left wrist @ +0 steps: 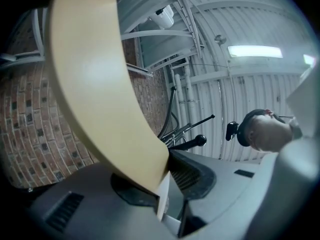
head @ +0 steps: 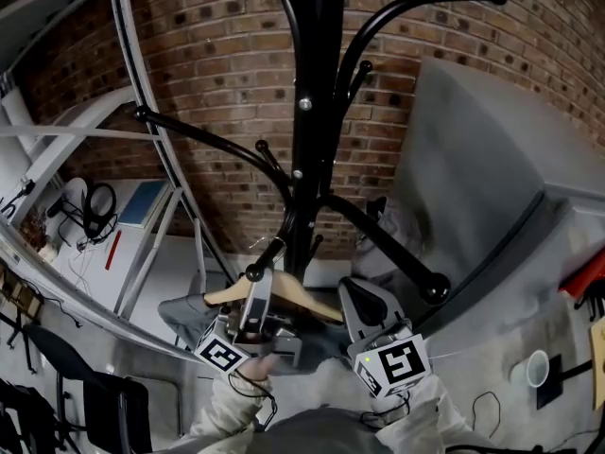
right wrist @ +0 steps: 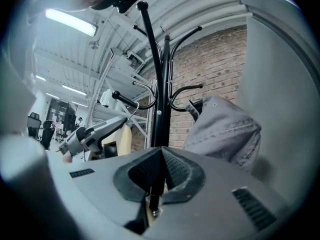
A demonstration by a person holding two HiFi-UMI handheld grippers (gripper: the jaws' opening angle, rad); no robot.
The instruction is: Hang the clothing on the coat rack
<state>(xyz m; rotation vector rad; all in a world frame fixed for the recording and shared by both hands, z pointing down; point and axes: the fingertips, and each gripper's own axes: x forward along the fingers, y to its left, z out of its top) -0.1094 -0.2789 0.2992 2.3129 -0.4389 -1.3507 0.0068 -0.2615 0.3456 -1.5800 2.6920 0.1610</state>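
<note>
- The wooden hanger (head: 317,305) is held low in front of the coat rack (head: 307,112), near its pole.
- Its long axis is laid left to right, the right end slightly lower.
- Its wire hook is pointed up and away, towards the pole.
- The left gripper (left wrist: 167,194) is clenched on the hanger's left part; the wood fills its view.
- The right gripper (right wrist: 150,204) is closed on the right end, a sliver of wood being seen between its jaws.
- The grey clothing (right wrist: 225,129) is seen just right of the pole, below the hanger.
</note>
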